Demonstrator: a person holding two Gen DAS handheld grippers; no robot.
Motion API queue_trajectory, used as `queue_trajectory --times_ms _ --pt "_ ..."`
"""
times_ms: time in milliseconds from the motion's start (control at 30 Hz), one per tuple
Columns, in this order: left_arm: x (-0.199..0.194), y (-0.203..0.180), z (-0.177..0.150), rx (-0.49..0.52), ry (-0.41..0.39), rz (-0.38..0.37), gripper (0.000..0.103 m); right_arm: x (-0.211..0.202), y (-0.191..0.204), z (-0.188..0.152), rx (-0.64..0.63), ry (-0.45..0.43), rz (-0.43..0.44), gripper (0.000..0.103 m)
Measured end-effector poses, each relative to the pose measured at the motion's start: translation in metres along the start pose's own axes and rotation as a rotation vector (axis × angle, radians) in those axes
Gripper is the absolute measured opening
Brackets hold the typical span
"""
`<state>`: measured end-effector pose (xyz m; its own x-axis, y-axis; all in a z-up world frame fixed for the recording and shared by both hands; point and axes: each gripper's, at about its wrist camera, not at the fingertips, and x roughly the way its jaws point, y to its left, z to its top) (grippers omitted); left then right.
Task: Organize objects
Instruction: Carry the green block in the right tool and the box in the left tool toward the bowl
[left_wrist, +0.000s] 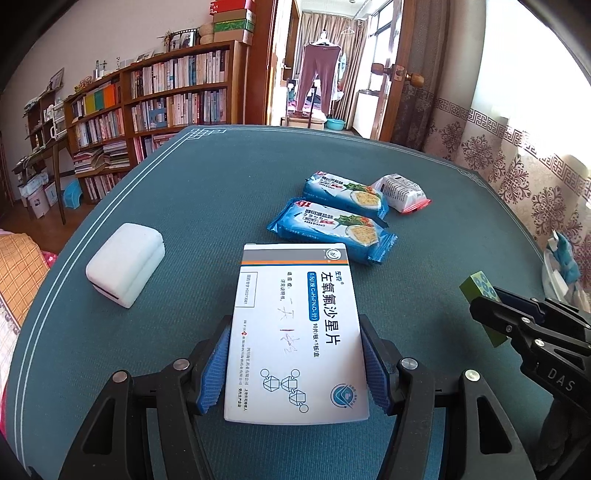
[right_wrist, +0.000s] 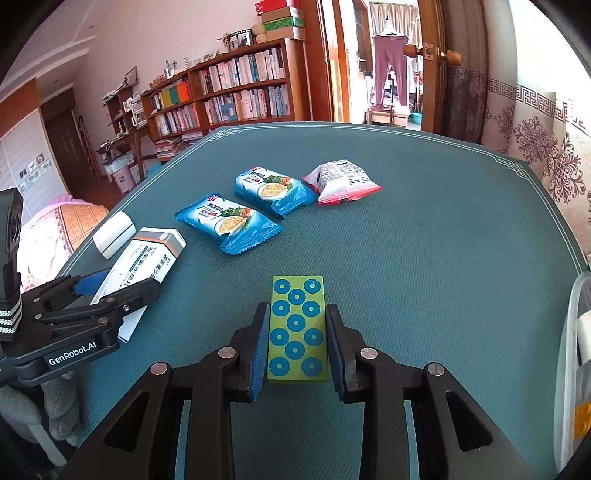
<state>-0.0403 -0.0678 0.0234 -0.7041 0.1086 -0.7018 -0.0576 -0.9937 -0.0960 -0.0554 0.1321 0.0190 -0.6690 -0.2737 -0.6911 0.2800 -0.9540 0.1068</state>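
Note:
A white medicine box (left_wrist: 295, 325) with blue print sits between the blue pads of my left gripper (left_wrist: 295, 343), which is shut on its long sides. The right wrist view shows that same box (right_wrist: 147, 258) tilted in the left gripper (right_wrist: 123, 284) at the left. A green block with blue rings (right_wrist: 297, 325) lies lengthwise in my right gripper (right_wrist: 297, 314), whose pads press on both its sides. In the left wrist view the right gripper (left_wrist: 487, 317) carries the green block (left_wrist: 480, 286) at the right edge, just above the teal tabletop (left_wrist: 203, 184).
Two blue cracker packets (right_wrist: 229, 221) (right_wrist: 275, 190) and a white-and-red packet (right_wrist: 341, 181) lie in a row mid-table. A white foam block (right_wrist: 112, 232) sits near the left edge. A clear plastic container (right_wrist: 569, 332) stands at the right edge. Bookshelves and a doorway lie beyond the table.

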Motion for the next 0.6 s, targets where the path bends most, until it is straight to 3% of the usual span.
queue_trajectory --times_ms 600 --pt "-0.010 -0.053 -0.013 0.111 0.017 -0.054 0.066 -0.068 -0.057 -0.032 0.097 -0.060 -0.081 0.030"
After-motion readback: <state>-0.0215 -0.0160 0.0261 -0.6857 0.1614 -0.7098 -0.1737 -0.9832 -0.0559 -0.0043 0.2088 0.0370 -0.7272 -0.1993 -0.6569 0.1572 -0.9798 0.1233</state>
